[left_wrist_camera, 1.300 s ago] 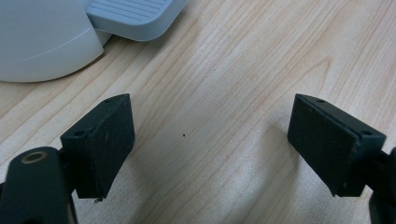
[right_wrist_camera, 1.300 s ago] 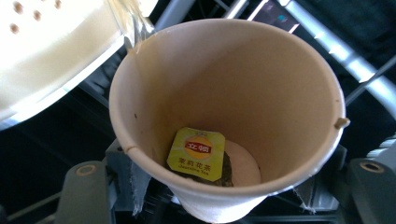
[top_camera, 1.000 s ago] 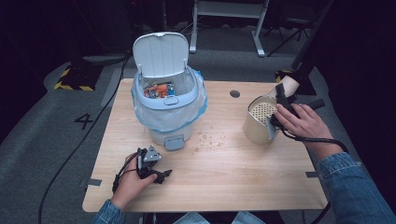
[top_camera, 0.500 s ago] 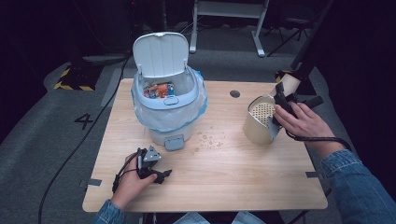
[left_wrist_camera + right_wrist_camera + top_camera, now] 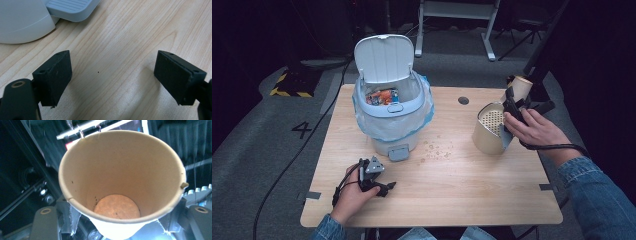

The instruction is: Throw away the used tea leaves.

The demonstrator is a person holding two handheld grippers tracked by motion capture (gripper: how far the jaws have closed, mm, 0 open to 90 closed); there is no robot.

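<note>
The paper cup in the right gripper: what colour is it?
Plain light brown; the paper cup shows best in the right gripper view, empty inside.

A tan paper cup is sitting between the jaws of the right gripper, its open mouth turned toward the camera. The jaws are pressing on its lower wall from left and right. Its round base is glowing pale, with dark specks clinging to the inner wall. Dark metal framing is showing behind.
</note>
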